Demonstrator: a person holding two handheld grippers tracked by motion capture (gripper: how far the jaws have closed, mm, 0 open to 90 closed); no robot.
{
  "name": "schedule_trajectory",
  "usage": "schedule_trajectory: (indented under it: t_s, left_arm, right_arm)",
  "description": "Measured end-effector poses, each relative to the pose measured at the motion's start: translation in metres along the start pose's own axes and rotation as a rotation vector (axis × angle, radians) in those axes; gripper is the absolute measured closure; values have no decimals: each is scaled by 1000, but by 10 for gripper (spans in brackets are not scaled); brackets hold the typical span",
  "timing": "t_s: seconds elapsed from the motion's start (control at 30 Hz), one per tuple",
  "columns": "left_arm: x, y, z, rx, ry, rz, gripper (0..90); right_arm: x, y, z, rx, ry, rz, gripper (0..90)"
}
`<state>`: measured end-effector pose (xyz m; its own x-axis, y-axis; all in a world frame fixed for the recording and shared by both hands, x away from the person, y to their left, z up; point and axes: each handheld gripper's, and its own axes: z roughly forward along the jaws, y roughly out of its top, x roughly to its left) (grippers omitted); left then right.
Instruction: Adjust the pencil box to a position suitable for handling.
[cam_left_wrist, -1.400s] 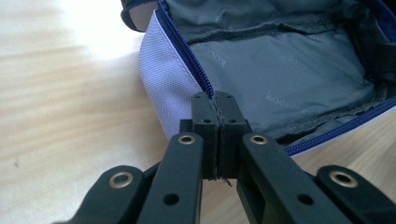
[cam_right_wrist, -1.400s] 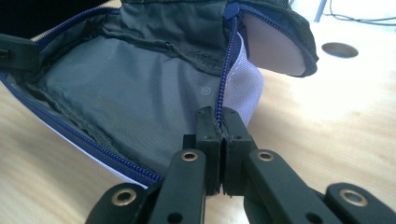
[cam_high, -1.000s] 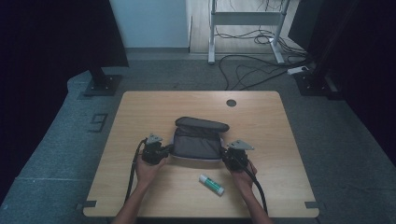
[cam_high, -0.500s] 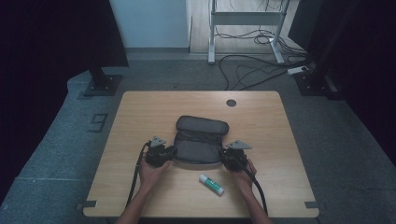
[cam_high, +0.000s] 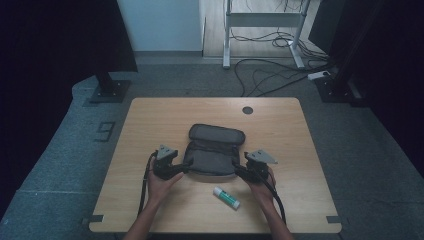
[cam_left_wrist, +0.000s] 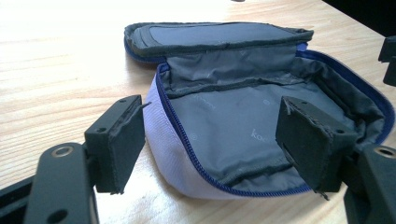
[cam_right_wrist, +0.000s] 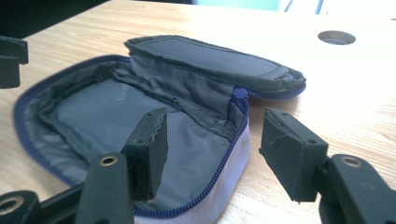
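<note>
Wooden counter (cam_high: 150, 125) under me, pouch (cam_high: 212, 152) unzipped mid-counter, long axis left-right — my left claw (cam_high: 176, 169) and right claw (cam_high: 242, 171), both spread, straddle its ends; glue stick (cam_high: 226, 197) nearer my right.

1. Looking down and forward from above the near edge of the table (cam_high: 150, 125), well back, taking in the whole top and the floor toward 12 o'clock.
2. Riding low on the left gripper (cam_left_wrist: 210, 135), facing toward 3 o'clock across the open pouch (cam_left_wrist: 243, 112), very near it.
3. Riding low on the right gripper (cam_right_wrist: 215, 140), facing toward 9 o'clock across the same pouch, equally near.
4. Sharing the pouch and surrounding tabletop across all three, each gripper view catching the opposite gripper at its edge.
</note>
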<state>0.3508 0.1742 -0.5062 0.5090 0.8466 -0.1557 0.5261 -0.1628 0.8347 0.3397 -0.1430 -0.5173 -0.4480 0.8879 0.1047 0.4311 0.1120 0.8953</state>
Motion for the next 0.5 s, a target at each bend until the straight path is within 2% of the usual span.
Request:
schedule_trajectory:
  t_s: [0.1,0.17,0.27,0.33,0.4,0.5]
  left_arm:
    - [-3,0,-9,6,-3,15,239]
    - [-6,-3,-17,-11,-17,15,239]
    - [-9,-9,-30,-21,-3,49,239]
    - [-9,-13,-37,-20,5,70,241]
    - [-9,-20,-45,-30,18,77,259]
    - [-8,-29,-52,-9,22,85,255]
  right_arm:
    - [-1,-1,-8,-3,28,-13,403]
    - [-1,-2,-15,-7,47,-26,403]
    - [-2,-5,-28,-14,65,-46,401]
    - [-3,-7,-36,-21,78,-38,400]
    - [-2,-11,-42,-18,94,-30,397]
    - [1,-16,-49,-11,100,-52,390]
